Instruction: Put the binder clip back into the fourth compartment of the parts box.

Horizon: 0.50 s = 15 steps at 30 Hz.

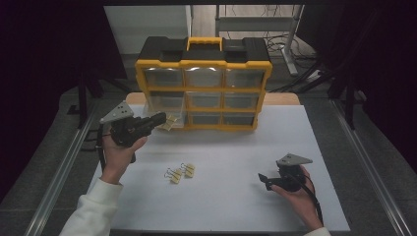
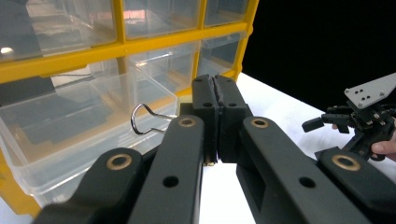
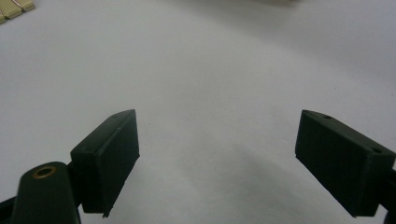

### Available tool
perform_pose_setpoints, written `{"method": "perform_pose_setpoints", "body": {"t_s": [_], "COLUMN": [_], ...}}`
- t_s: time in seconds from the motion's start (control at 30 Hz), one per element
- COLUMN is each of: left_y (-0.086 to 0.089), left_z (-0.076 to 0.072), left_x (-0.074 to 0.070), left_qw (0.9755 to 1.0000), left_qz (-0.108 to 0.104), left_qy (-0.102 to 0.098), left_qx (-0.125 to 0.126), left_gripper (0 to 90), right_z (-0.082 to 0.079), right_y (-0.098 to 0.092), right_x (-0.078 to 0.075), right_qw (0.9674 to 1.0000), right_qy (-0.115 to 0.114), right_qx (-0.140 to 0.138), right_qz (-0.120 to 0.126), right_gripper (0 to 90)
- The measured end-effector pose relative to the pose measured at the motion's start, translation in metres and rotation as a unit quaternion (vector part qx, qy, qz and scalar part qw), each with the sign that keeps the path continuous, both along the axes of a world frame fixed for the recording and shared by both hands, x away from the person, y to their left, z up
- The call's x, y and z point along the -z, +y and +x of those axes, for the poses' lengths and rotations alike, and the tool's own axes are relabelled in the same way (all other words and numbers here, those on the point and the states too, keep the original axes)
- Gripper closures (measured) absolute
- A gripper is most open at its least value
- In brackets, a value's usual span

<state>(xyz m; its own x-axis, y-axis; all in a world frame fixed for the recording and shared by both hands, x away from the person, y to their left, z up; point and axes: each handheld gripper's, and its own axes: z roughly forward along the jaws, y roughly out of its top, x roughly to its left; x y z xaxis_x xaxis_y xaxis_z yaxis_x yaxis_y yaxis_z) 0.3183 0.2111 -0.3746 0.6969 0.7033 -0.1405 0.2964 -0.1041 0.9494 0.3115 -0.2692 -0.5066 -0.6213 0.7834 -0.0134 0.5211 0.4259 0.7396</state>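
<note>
Item I held: binder clip [image 2: 148, 120], cream body mostly hidden, silver wire loop showing, pinched in my left claw [image 2: 215, 93] over an open clear drawer [image 2: 70, 140]. Right claw [image 3: 217, 158] gaped empty.

Yellow binder clip with silver wire handles [image 2: 148, 118]: body hidden behind the closed black jaws of the left gripper [image 2: 216, 100], one wire loop showing; whether the pads press on it cannot be told. Yellow-and-black plastic drawer organiser with clear drawers [image 2: 122, 43]: cut off by the top and left edges in the left gripper view. Pale yellow binder clips on the white table sheet [image 3: 14, 8]: cropped at the top-left corner in the right gripper view. Contents of the clear upper drawers [image 1: 204, 77]: too small and glare-washed to tell.
</note>
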Motion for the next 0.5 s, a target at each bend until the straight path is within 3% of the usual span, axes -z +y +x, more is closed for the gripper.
{"method": "perform_pose_setpoints", "body": {"t_s": [0.5], "left_y": [0.0009], "left_z": [0.0054], "left_x": [-0.0097], "left_qw": [0.9999], "left_qz": [-0.004], "left_qy": [-0.006], "left_qx": [-0.008], "left_gripper": [88.7], "right_z": [0.0003], "right_y": [0.0002], "right_x": [0.0001], "right_qw": [1.0], "right_qy": [0.0], "right_qx": [0.001], "right_qz": [0.001], "right_gripper": [14.3]}}
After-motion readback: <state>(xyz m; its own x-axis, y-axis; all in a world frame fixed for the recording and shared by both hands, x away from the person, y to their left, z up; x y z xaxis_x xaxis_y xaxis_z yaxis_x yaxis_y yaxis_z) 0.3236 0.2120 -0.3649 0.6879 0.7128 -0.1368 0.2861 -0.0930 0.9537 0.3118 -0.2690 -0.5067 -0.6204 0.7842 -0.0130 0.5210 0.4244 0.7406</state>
